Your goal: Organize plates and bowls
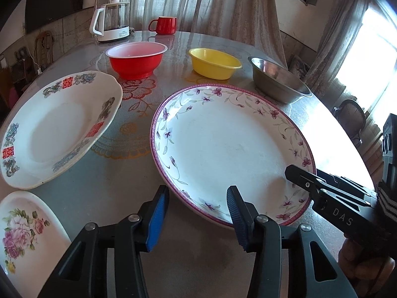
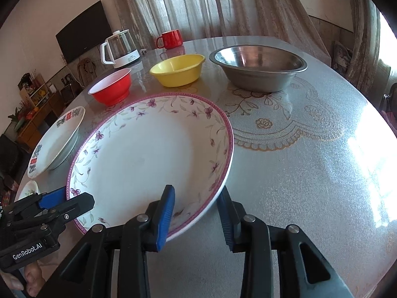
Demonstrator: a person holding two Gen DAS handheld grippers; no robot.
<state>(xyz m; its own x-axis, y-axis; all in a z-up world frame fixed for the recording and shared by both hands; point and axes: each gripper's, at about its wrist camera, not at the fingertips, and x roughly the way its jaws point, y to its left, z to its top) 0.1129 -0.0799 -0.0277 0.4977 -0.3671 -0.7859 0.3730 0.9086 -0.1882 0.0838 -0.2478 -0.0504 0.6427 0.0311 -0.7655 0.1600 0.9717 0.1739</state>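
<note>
We log nothing stacked yet: purple-flowered plate (image 2: 148, 159) at table centre, right gripper (image 2: 196, 213) straddling its five-o'clock rim, left gripper (image 1: 196, 213) half-open at its seven-o'clock rim; three bowls apart at twelve, two plates at nine.

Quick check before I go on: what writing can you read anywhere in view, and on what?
"DAS": right gripper body.
"GenRobot.AI": left gripper body.
"囍", red: rim of the dragon-pattern plate.
Kettle base: print too small to read.
</note>
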